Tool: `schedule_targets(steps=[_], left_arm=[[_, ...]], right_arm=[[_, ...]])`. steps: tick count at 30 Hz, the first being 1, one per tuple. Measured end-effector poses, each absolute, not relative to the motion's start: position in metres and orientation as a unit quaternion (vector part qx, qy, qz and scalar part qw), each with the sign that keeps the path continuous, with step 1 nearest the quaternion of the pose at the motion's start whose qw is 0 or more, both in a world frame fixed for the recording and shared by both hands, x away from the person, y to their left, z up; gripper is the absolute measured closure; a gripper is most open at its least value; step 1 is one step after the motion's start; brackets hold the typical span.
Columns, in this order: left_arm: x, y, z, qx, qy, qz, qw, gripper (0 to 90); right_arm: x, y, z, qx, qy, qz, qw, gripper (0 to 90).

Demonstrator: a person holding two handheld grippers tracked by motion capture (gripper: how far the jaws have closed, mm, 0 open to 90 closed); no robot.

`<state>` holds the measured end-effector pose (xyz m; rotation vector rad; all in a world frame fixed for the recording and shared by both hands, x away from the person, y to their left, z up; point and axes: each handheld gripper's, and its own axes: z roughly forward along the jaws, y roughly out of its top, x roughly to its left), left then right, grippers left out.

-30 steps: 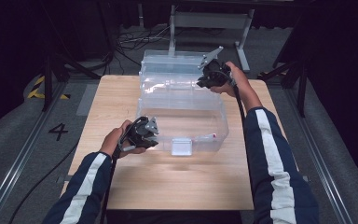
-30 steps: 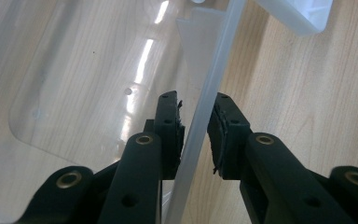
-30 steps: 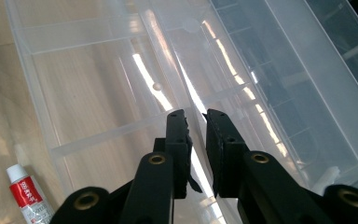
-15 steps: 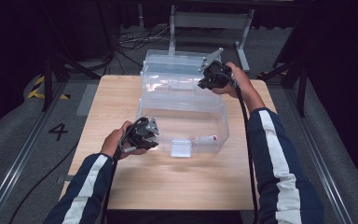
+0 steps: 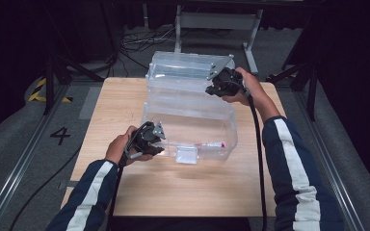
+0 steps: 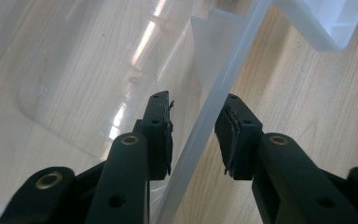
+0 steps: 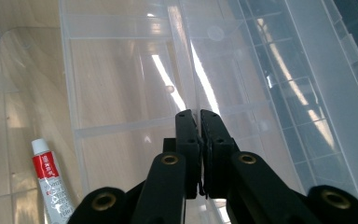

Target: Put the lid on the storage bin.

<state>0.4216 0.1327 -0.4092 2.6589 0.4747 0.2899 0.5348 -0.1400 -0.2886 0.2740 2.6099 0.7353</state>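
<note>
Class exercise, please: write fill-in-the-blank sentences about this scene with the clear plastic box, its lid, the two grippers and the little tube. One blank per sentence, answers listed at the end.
1. The clear plastic box stands on a ____ table.
2. The left gripper has its pads on either side of the box's ____.
3. The jaws of the right gripper are ____ on the edge of the lid.
4. The red-and-white tube lies ____ the box.

Missing words: wooden; wall; shut; inside

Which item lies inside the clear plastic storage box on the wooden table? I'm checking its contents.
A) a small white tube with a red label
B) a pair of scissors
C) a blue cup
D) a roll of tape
A: a small white tube with a red label lies on the floor of the clear plastic storage box.
</note>
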Motion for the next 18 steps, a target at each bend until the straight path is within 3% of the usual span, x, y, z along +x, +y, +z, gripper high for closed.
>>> schedule_targets(steps=[18], left_arm=[[0.415,0.132,-0.41,0.953,0.183,0.113,0.214,66.7]], right_arm=[[0.502,-0.135,-0.283,0.072,0.935,0.262,0.23,88.1]])
